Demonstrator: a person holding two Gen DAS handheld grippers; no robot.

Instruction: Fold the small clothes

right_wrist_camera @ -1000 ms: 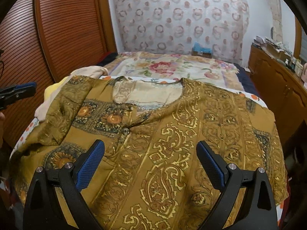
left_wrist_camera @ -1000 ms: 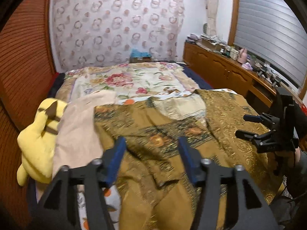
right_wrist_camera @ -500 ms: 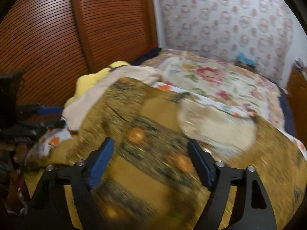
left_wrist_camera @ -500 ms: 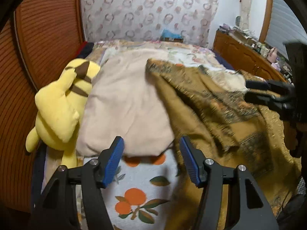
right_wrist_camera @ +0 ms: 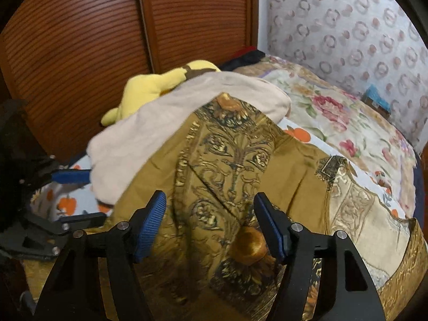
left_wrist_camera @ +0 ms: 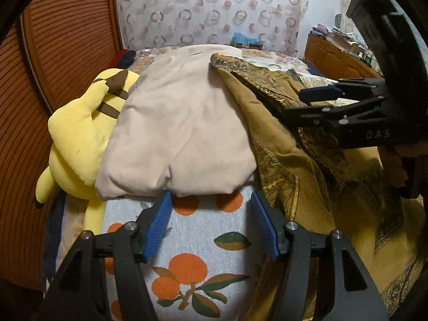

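- While the right gripper (right_wrist_camera: 210, 220) closes, its jaws straddle a raised fold of the ochre patterned shirt (right_wrist_camera: 227, 160); pads not yet pressing, nothing gripped.
- Left gripper (left_wrist_camera: 211, 223) released, jaws apart over the orange-print sheet (left_wrist_camera: 192, 240); shirt edge lies just right of its right jaw.
- Judgement: pinch one layer only, near the sleeve edge, before lifting; a bunched grab would fold crooked.
- Beige cloth (left_wrist_camera: 176, 133) sits just ahead of the left jaws, shirt overlapping it; yellow plush toy (left_wrist_camera: 77, 136) beyond, to the left.
- Judgement: beige cloth may drag along.
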